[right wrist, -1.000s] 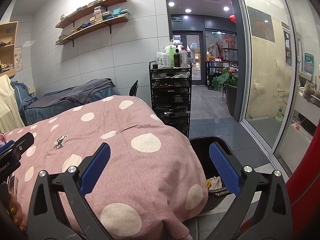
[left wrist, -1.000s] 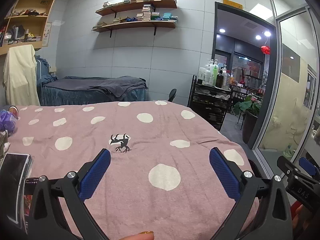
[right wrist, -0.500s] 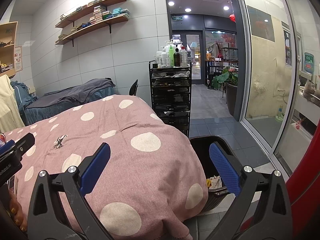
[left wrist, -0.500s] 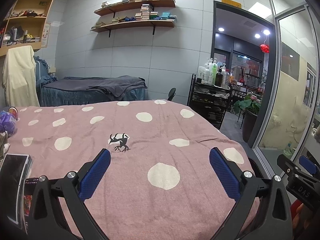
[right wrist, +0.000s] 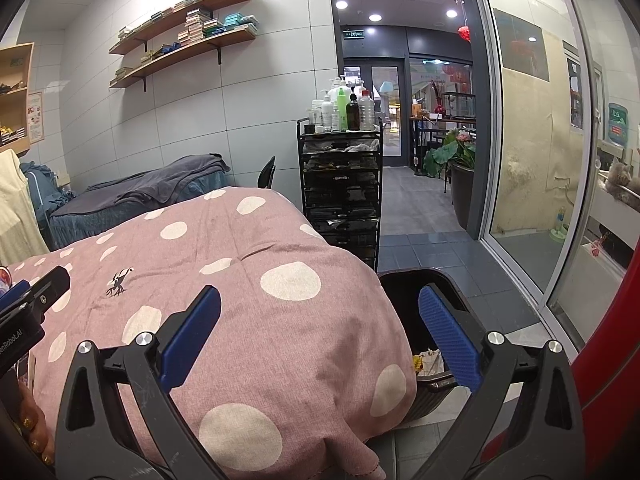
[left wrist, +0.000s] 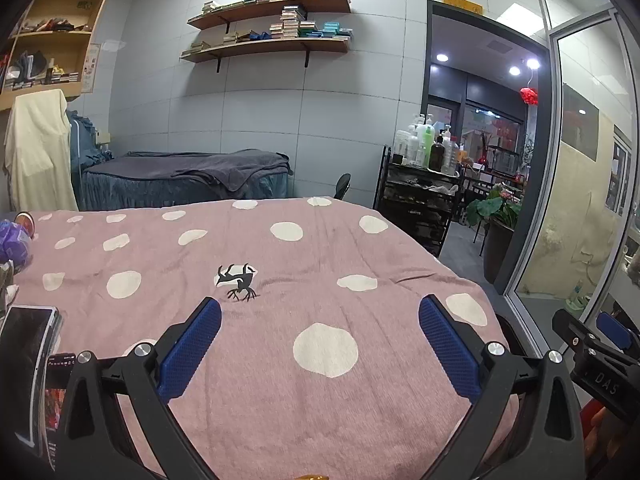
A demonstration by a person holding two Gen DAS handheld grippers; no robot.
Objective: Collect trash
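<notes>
My left gripper (left wrist: pixel 320 336) is open and empty, held low over a pink bed cover with white dots (left wrist: pixel 280 264). My right gripper (right wrist: pixel 320 332) is open and empty at the bed's right corner. A dark trash bin (right wrist: pixel 404 292) stands on the floor beside that corner, with crumpled trash (right wrist: pixel 430 360) inside it. At the left edge of the left wrist view lie a purple crumpled thing (left wrist: pixel 14 238) and a round orange-rimmed object (left wrist: pixel 25 218). The right gripper's body shows at the far right of the left wrist view (left wrist: pixel 596 354).
A phone (left wrist: pixel 22 340) lies on the bed at the left. A black trolley with bottles (right wrist: pixel 340 184) stands past the bed's far corner. A second bed with a grey blanket (left wrist: pixel 188 178) is by the wall. Glass panels (right wrist: pixel 528 128) and a potted plant (right wrist: pixel 458 168) are on the right.
Almost nothing has moved. The left wrist view has shifted very slightly; both grippers stay open and empty in the same places.
</notes>
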